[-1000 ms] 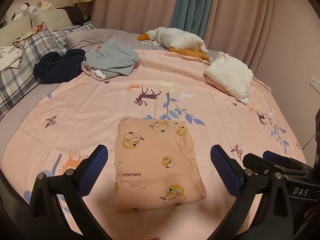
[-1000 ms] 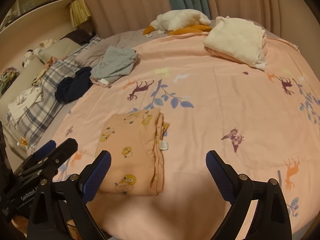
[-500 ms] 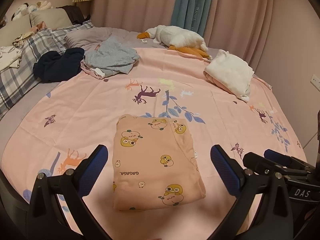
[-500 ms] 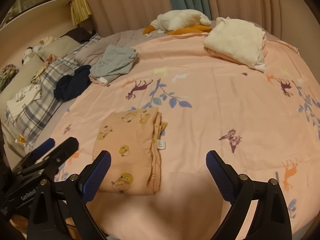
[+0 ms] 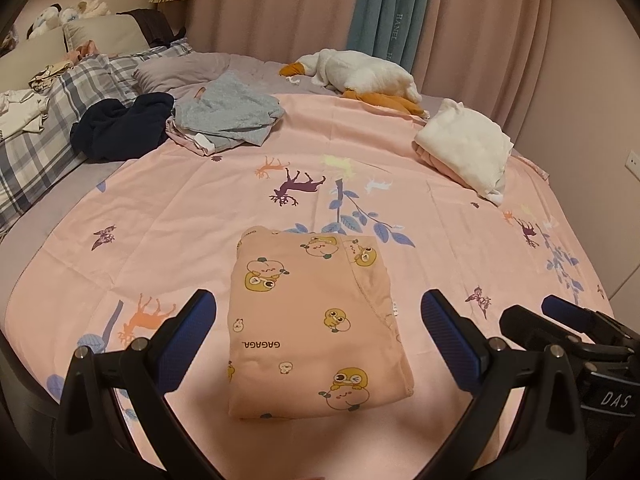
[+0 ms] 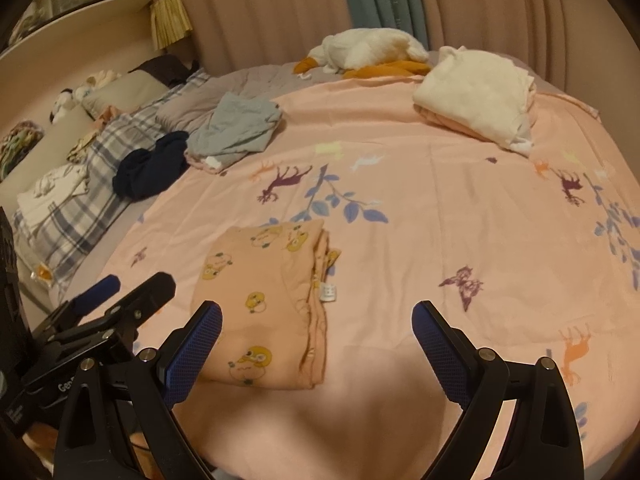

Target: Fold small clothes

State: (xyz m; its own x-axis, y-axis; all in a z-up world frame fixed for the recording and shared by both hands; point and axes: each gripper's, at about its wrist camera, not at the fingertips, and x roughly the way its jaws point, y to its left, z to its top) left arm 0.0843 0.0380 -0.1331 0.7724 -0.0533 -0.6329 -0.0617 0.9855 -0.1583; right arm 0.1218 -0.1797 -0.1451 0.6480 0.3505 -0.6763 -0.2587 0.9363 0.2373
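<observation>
While both tools are hanging above the near edge of the bed, the left gripper (image 5: 318, 334) is spreading its two blue-padded fingers wide with nothing between them, and the right gripper (image 6: 318, 338) is doing the same, gaping and carrying nothing. Neither one is touching cloth; judging by this, they are pausing over a finished fold and not working a crease. Directly ahead of the left gripper, the peach duck-print garment (image 5: 316, 320) is lying flat on the pink animal-print sheet (image 5: 180, 216) as a tidy rectangle, its layered edges and a small white label (image 6: 329, 292) facing the right side, which is probably why the right gripper is sitting just off that side, ready to lift or slide the bundle. Further out, one folded stack, cream on top of pink (image 5: 466, 148), is resting near the far right of the sheet, seemingly the pile for completed pieces. On the far left, one loose grey garment (image 5: 228, 116) is lying on something pale pink, and one dark navy item (image 5: 120, 126) is slumping beside it, both apparently waiting for their turn. One plush goose (image 5: 360, 76) is lying by the curtains (image 5: 280, 4), and a plaid pillow (image 5: 52, 116) is holding a few more crumpled light clothes whose number I cannot tell.
</observation>
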